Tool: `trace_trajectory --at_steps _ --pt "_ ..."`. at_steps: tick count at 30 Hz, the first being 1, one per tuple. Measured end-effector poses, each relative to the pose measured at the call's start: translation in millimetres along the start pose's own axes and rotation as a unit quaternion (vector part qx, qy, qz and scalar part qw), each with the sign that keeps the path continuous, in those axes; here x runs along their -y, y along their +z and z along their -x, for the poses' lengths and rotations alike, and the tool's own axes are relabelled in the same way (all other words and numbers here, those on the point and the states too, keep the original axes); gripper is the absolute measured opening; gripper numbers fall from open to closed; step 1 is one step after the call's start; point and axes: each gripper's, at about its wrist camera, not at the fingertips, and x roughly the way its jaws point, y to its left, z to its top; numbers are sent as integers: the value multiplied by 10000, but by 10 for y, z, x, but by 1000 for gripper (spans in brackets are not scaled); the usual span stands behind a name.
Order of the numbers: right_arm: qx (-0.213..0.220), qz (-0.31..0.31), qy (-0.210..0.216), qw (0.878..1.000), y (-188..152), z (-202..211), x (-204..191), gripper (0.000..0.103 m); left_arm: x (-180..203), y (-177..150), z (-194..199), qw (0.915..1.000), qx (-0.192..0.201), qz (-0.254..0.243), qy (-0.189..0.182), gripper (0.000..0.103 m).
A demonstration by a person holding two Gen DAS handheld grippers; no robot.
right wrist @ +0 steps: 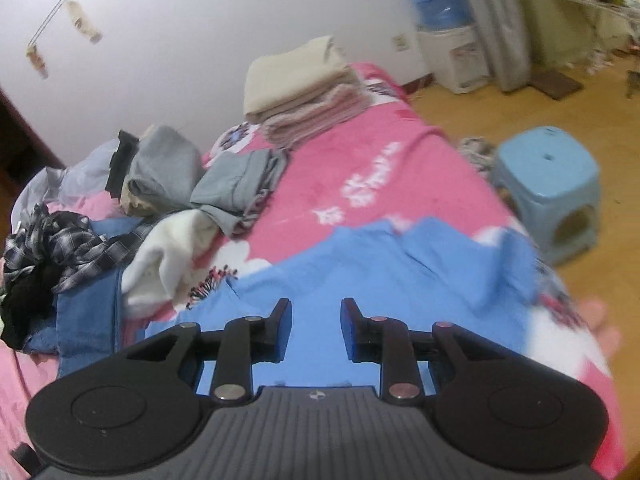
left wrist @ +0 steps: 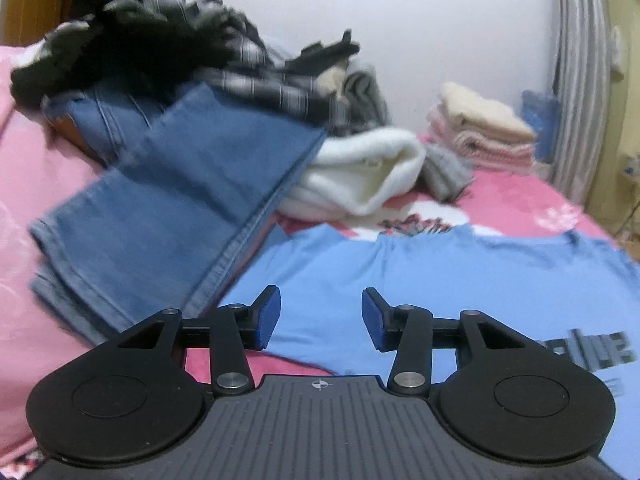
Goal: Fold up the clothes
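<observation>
A light blue T-shirt [left wrist: 420,276] lies spread on the pink bedspread [left wrist: 48,184], with dark print at its right. My left gripper [left wrist: 320,318] hovers above the shirt, open, nothing between its blue pads. In the right wrist view the same T-shirt [right wrist: 380,272] lies rumpled near the bed's edge. My right gripper [right wrist: 315,330] hangs over it, jaws apart and empty. Blue jeans [left wrist: 168,208] lie beside the shirt at the left.
A heap of unfolded clothes [left wrist: 168,48] sits behind the jeans, with a white garment [left wrist: 360,176] and grey pieces [right wrist: 240,184]. A folded stack [right wrist: 304,88] stands by the wall. A blue stool [right wrist: 548,188] and a water dispenser [right wrist: 448,24] stand on the wooden floor.
</observation>
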Motion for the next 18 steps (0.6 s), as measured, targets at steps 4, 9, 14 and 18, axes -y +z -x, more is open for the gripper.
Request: trace_trajectory --at_steps 4,9,14,18 --pt "402 56 -241 9989 -145 801 -43 28 16 101 445 9988 125 26 -468 58" --pt "1039 388 -761 9909 -249 1870 -276 33 41 161 889 9941 210 -4 -1068 63" --pt "1780 564 -996 9774 -279 2716 -466 38 50 265 1153 9921 337 -2 -1207 65" --pt "2063 833 -1065 9691 -192 3226 -610 39 135 452 1273 9913 325 60 -1277 65"
